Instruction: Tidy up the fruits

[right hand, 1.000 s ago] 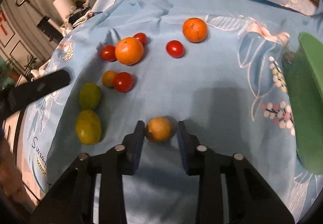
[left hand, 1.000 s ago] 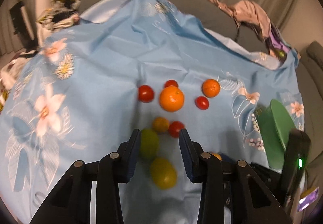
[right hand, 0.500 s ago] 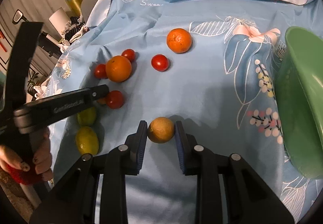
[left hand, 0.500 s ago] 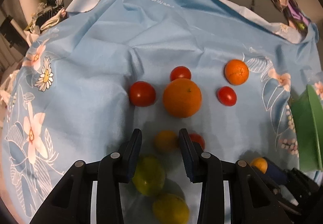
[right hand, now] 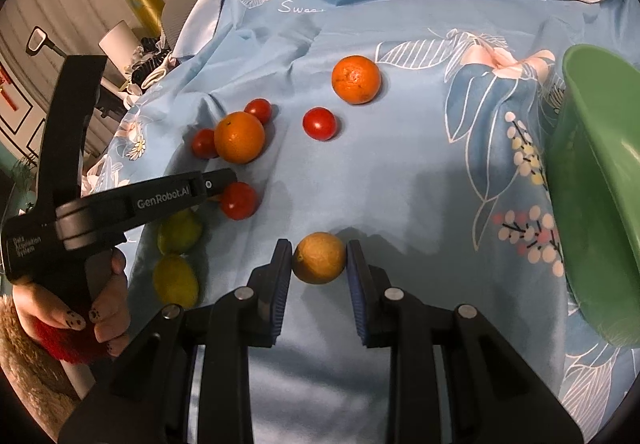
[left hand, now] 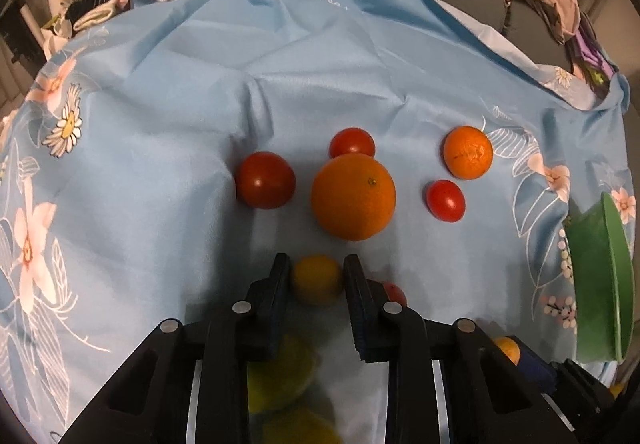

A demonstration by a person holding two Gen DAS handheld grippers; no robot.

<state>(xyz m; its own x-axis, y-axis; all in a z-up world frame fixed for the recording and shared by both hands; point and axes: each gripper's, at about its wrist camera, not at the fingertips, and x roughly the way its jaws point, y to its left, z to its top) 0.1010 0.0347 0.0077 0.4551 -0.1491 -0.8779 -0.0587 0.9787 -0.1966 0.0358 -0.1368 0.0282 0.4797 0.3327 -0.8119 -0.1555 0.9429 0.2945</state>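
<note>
Right wrist view: the fruits lie on the cloth (right hand: 400, 172). The large orange (right hand: 239, 137) sits centre-left, a tomato (right hand: 204, 143) touching its left and another (right hand: 258, 111) at its upper right. The mandarin (right hand: 355, 79) lies upper centre; the bowl (right hand: 596, 204) occupies the right edge.

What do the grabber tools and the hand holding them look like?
Both grippers, left gripper and right gripper, are black plastic with silver round bolts and dark blue ribbed finger pads. The left one's side reads "GenRobot.AI" in pale letters. The hand holding it has dark-painted nails with little designs, above a red fuzzy cuff.
</note>
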